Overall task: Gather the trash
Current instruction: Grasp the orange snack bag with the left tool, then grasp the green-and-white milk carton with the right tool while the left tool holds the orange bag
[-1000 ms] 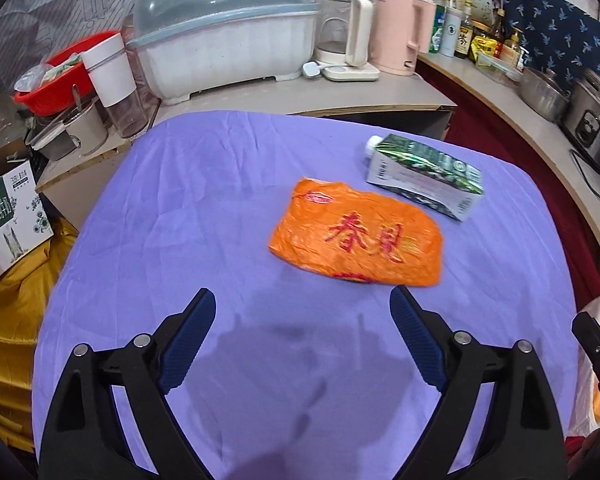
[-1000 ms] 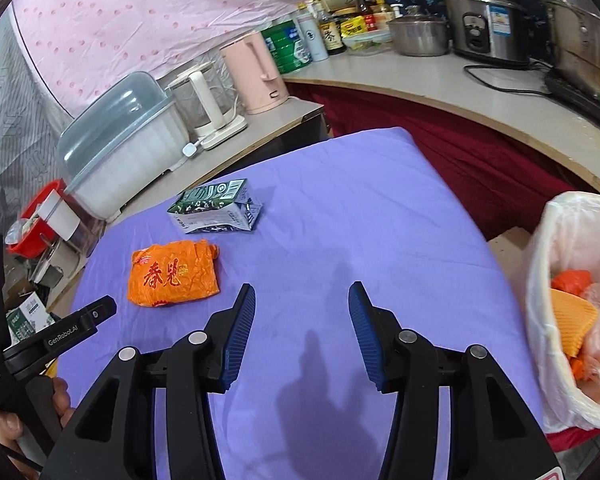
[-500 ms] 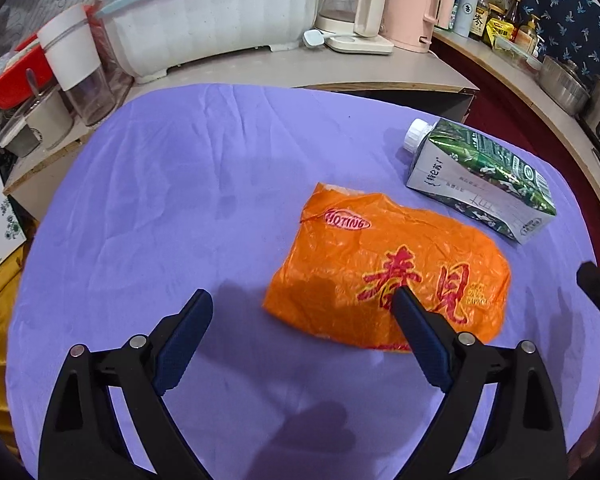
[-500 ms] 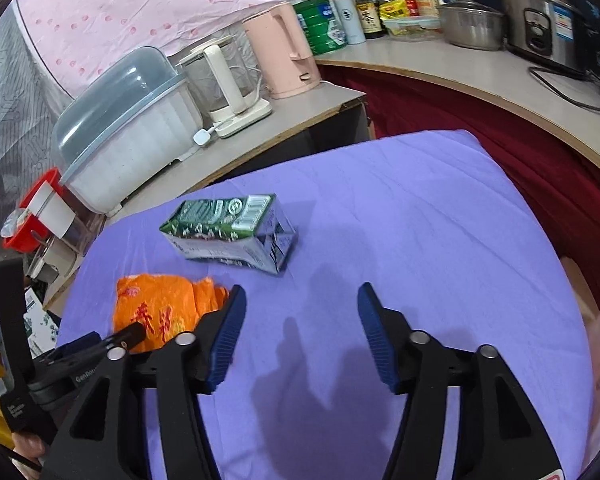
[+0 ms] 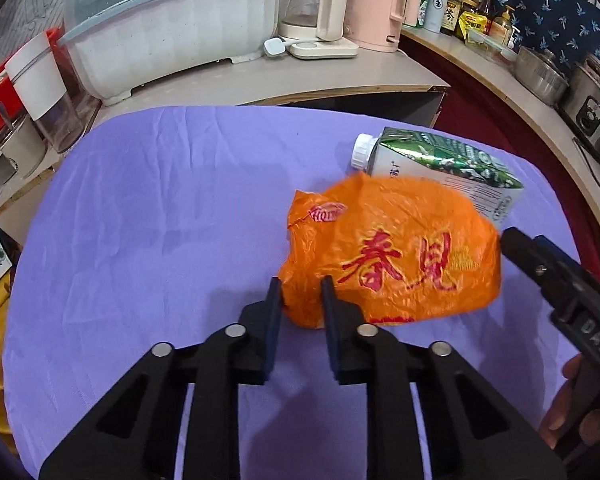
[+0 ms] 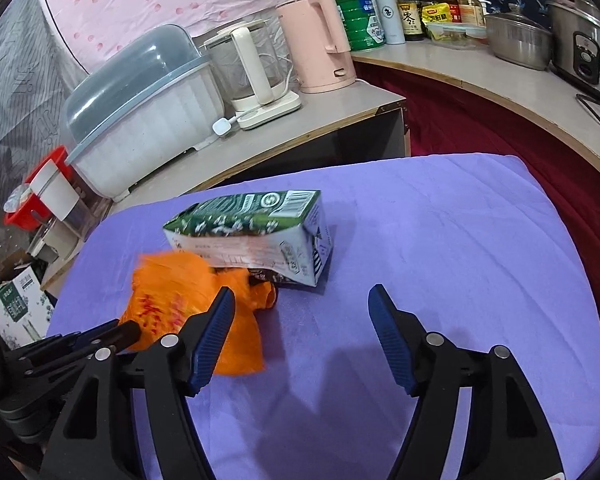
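In the left wrist view the left gripper (image 5: 299, 300) sits low in the middle of the frame, its jaws closing on the near left corner of the orange bag (image 5: 396, 256); the corner lies between the two dark pads and they appear to pinch it, though the far edge of the bag is blurred. The bag lies right of centre on the purple cloth (image 5: 160, 208), crumpled, with red characters across its face. Just behind it, toward the upper right, the carton (image 5: 440, 162) lies on its side with its white cap (image 5: 362, 151) pointing left; the bag's upper edge overlaps the carton's lower side. At the right edge of that frame part of the right gripper (image 5: 556, 276) shows, with fingers (image 5: 568, 400) of the person's hand on its handle. In the right wrist view the right gripper (image 6: 302, 312) fills the bottom of the frame, its jaws wide and opening, with only cloth between the blue pads. The carton (image 6: 256, 232) lies above the gap, in the middle of the frame, and the bag (image 6: 188, 300) is at its lower left, partly behind the left pad, with its upper edge against the carton. The left gripper's (image 6: 88, 340) black body reaches into the bag from the lower left. Along the top, the counter (image 6: 320, 120) carries a covered dish rack (image 6: 140, 108), a glass kettle (image 6: 248, 76) and a pink kettle (image 6: 316, 40).
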